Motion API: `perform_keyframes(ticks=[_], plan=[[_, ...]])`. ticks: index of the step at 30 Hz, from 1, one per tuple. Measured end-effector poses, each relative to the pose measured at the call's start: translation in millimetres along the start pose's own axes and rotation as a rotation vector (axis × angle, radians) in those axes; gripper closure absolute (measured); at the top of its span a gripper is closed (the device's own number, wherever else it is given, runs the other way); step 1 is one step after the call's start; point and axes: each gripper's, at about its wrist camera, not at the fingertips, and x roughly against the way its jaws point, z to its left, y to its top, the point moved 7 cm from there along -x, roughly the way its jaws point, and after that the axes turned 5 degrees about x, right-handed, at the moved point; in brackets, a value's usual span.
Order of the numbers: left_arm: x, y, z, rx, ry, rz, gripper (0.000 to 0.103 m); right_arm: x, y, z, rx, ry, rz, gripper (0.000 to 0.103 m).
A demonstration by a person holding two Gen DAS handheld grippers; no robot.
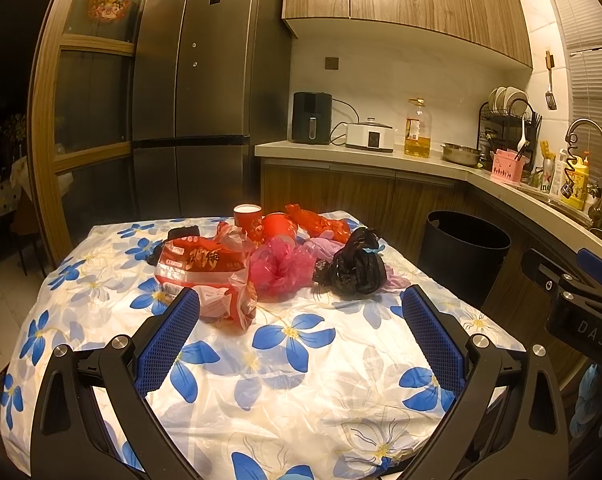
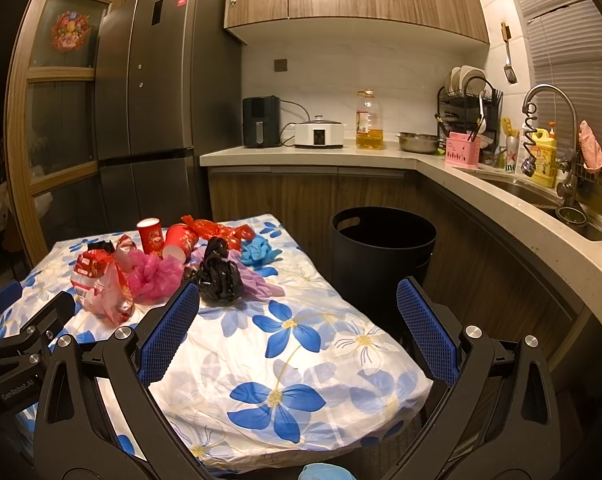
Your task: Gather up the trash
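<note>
Above a small table (image 1: 341, 360) draped in a blue-flowered cloth, two grippers hang with jaws spread wide and nothing between them. The left gripper (image 1: 301, 300) faces the heap of trash at the table's far end: a red-and-white wrapper (image 1: 205, 276) nearest its left finger, a crumpled pink bag (image 1: 279, 266) beside it, a knotted black bag (image 1: 355, 266) to the right. Behind them stand a red cup (image 1: 247, 216) and a second cup (image 1: 279, 226) on its side, with a red bag (image 1: 321, 220) further back. The right gripper (image 2: 299, 300) hovers over the table's near right part, short of the pile. From its view a blue glove (image 2: 259, 252) lies past the black bag. A black bin (image 2: 383, 248) stands on the floor just beside the table, between it and the counter (image 2: 501, 208).
</note>
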Motion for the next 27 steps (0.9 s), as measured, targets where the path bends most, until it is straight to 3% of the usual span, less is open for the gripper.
perform_keyframes(ticks=[27], plan=[[-2.5,3.6,3.9,0.005,0.004,0.0,0.005,-0.5,-0.6,-0.2,0.001,0.002,0.002,0.005]])
